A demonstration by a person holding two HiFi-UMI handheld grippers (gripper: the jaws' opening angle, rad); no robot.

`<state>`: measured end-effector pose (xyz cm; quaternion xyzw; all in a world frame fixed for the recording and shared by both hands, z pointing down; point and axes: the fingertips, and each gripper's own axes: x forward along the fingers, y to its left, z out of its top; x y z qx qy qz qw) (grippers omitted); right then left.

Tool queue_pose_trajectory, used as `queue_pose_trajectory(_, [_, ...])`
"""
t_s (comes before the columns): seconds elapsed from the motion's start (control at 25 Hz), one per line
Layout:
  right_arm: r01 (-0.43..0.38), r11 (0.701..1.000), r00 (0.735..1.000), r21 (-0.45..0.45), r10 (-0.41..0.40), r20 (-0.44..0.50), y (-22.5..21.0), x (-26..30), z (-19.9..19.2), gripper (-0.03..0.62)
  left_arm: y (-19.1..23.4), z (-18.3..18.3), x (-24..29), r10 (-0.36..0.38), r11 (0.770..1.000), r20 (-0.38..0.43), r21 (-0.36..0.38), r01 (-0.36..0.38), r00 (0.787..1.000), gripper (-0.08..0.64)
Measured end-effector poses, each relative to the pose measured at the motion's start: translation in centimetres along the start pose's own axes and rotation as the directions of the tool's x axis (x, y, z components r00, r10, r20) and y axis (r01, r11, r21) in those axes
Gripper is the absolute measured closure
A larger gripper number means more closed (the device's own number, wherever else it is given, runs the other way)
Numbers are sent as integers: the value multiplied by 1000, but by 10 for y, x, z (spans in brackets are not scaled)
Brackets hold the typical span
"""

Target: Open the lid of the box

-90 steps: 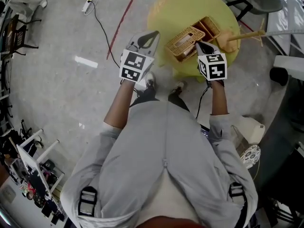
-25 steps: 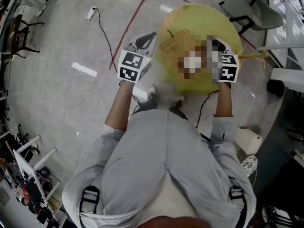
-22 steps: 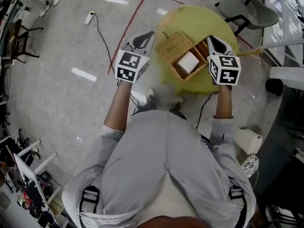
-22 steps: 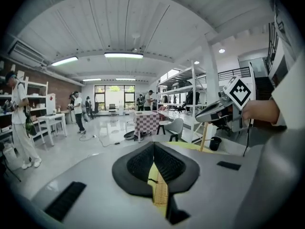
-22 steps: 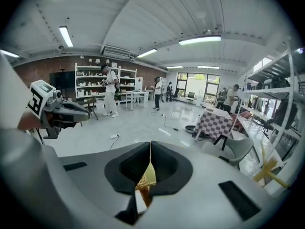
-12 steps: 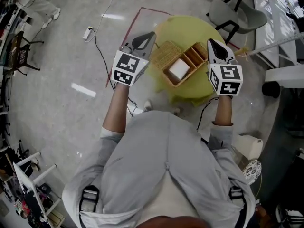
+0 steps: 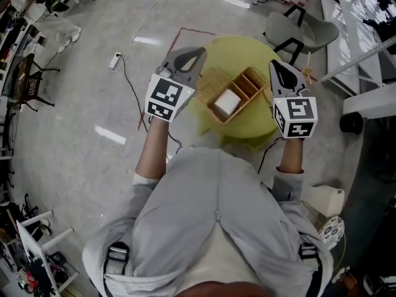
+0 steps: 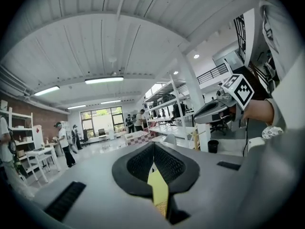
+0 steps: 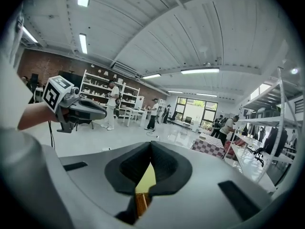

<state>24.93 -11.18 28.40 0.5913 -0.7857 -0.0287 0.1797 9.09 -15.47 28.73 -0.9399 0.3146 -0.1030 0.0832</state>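
In the head view a wicker box (image 7: 242,91) stands open on the round yellow table (image 7: 260,54). Its woven lid (image 7: 212,81) lies turned back at the box's left side. A white block (image 7: 227,102) sits in the near compartment. My left gripper (image 7: 199,52) hangs above the table's left edge, shut and empty. My right gripper (image 7: 273,64) is held at the box's right, also shut and empty. In the left gripper view my left gripper (image 8: 153,148) points into the room, as does my right gripper (image 9: 150,146) in its own view.
A grey chair (image 7: 298,27) stands behind the table. Red floor tape (image 7: 162,65) and a power strip (image 7: 116,60) with its cable lie to the left. White shelving (image 7: 365,48) runs along the right. Several people (image 9: 153,113) stand far off.
The lid, over the box in the earliest frame, now lies open to the left. Both grippers have lifted off the box and spread apart.
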Motion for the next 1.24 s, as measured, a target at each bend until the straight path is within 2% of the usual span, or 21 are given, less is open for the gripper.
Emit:
queue_pose_trajectory(0.2, [-4, 1000, 1000, -18, 5, 18, 1, -6, 5, 569, -1, 5, -2, 25, 1000, -17, 11, -25, 1000, 531])
queue_pose_trajectory(0.48, [-2, 1000, 1000, -15, 3, 28, -4, -12, 11, 569, -4, 14, -4, 29, 1000, 7, 4, -29, 1000, 531])
queue_pose_trajectory(1.24, [-16, 1000, 1000, -13, 16, 3, 7, -8, 3, 569, -7, -1, -9, 18, 1000, -9, -24, -18, 1000, 531])
